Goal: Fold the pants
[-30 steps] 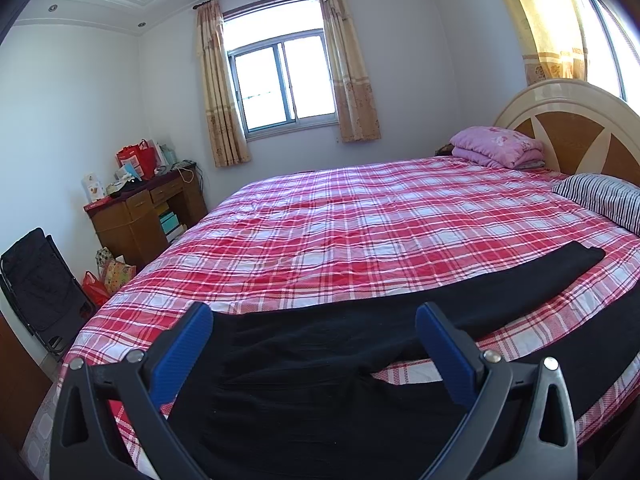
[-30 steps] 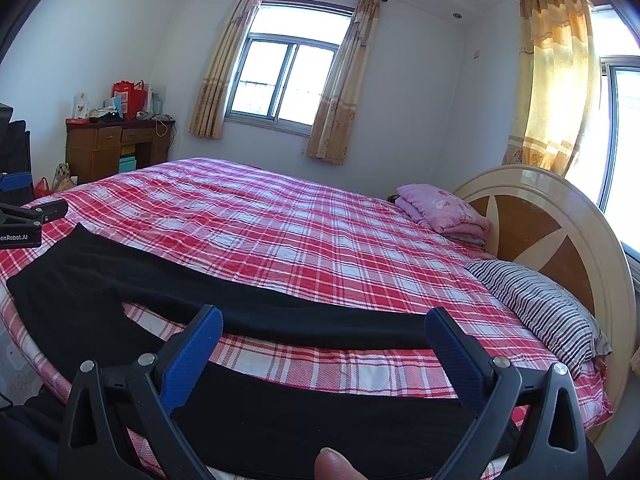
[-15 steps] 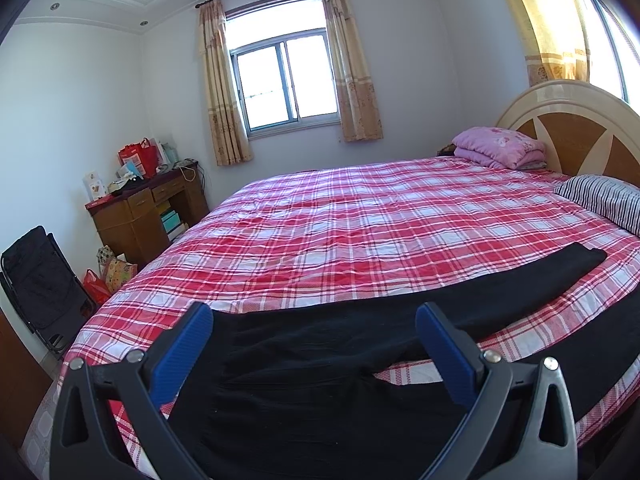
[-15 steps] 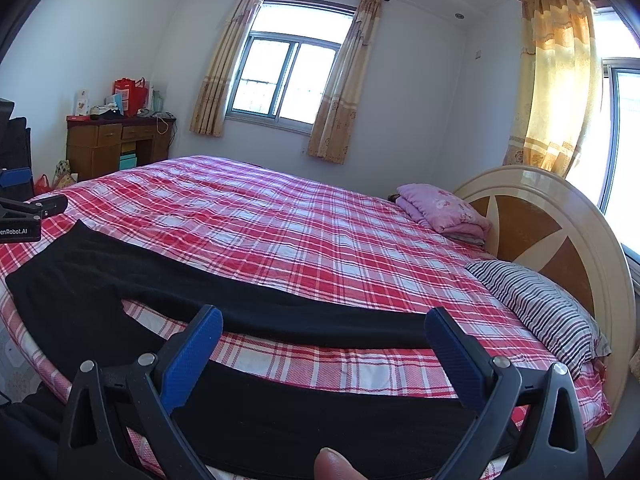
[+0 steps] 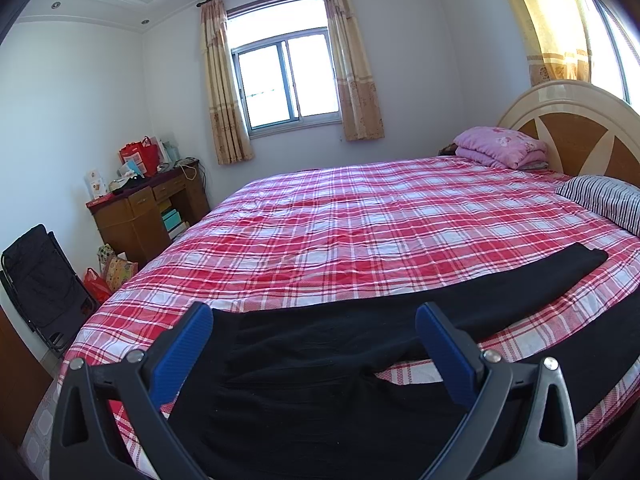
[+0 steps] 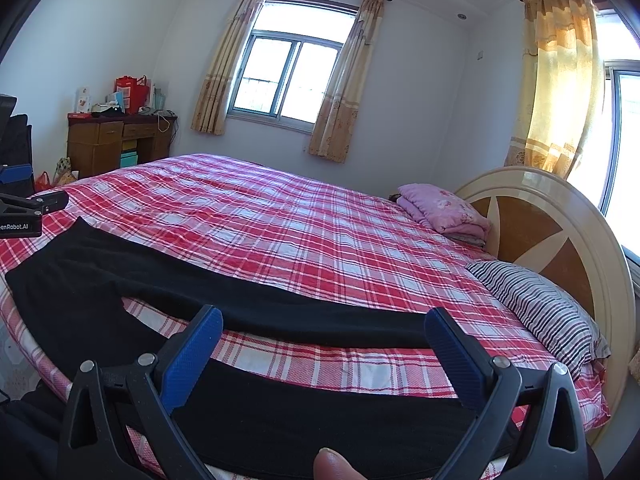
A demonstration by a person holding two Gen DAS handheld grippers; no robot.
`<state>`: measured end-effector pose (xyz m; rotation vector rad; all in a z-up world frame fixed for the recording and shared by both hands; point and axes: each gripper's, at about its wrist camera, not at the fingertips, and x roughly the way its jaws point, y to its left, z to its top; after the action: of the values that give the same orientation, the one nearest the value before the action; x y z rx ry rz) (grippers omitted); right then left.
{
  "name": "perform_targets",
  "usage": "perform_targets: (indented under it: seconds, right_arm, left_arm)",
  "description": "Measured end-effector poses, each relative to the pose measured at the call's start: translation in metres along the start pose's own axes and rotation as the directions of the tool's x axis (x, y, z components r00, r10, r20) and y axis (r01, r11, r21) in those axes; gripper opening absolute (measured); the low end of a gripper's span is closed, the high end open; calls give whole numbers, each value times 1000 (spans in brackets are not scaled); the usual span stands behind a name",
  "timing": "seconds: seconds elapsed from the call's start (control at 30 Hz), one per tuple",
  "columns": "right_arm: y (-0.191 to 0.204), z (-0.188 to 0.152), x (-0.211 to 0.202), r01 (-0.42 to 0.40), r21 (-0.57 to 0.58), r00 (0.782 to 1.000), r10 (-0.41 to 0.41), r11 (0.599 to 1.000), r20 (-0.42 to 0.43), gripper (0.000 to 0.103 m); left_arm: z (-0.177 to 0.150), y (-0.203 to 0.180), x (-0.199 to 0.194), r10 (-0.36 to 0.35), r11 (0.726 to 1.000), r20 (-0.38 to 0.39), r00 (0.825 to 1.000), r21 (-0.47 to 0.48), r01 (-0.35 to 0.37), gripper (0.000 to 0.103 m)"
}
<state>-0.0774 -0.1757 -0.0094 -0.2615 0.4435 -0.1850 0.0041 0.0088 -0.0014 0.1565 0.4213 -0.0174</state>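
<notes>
Blue-padded left gripper (image 5: pixel 314 344) and right gripper (image 6: pixel 324 346) both spread wide, holding nothing | black pants (image 5: pixel 320 380) flat on my near edge of plaid bed (image 5: pixel 360 220), legs splayed | step: pre-grasp; next likely pinch one leg, lay over other | striped pillow (image 6: pixel 540 304) near hem, path clear

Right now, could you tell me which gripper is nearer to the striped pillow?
Right. The right gripper hovers over the pants' leg ends, beside the striped pillow; the left gripper is over their waist, at the far end.
</notes>
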Motion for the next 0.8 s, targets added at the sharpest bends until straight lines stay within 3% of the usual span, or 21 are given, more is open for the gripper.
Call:
perform_targets:
  seconds: [0.8]
  right_arm:
    - [6, -2, 5, -14, -3, 1000, 14, 1000, -24, 102]
  left_arm:
    - [-3, 3, 4, 5, 1000, -14, 1000, -8, -5, 103]
